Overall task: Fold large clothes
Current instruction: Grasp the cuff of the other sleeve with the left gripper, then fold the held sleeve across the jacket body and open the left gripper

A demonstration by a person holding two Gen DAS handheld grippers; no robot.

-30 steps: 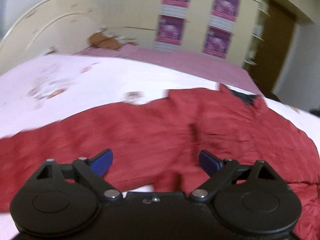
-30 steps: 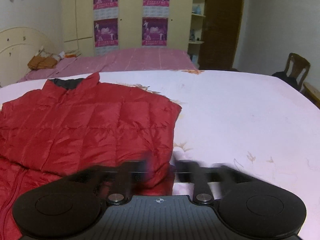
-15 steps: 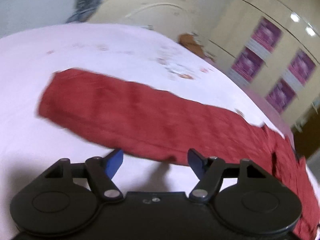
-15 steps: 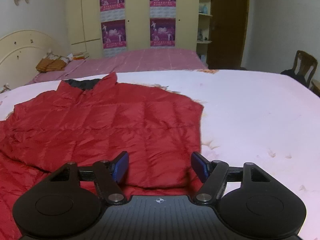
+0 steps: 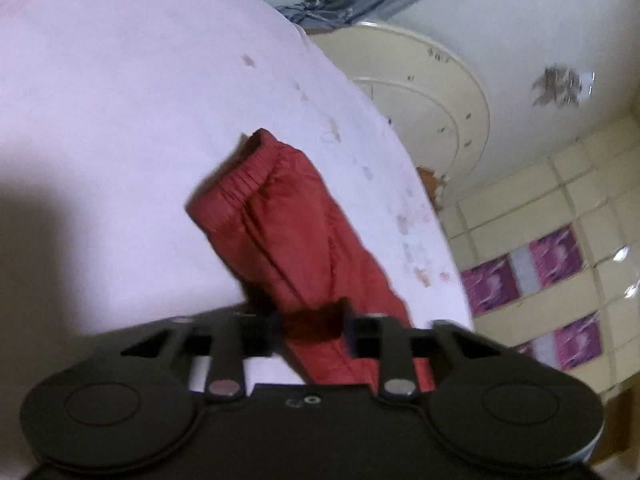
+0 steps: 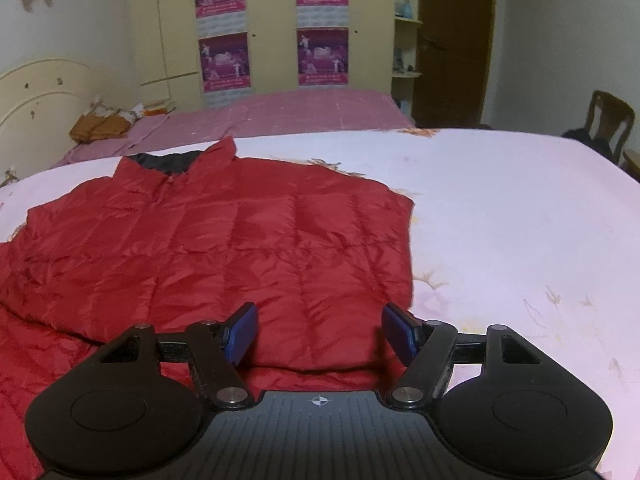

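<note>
Where the left gripper [image 5: 310, 326] pinches the sleeve [image 5: 288, 232], its fingers blur.

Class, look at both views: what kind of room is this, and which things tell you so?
Most likely a bedroom: a bed with a cream headboard, and tall wardrobe doors behind it.

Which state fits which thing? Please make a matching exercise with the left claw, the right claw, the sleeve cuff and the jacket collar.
Things:
1. left claw
2. right claw
3. cuff
4. collar

States:
A. jaws apart over the jacket hem
B. at the jacket's far end, dark lining showing
C. shut on the sleeve
D. free end of the sleeve, beyond the claw

Pairs: 1-C, 2-A, 3-D, 4-B
</note>
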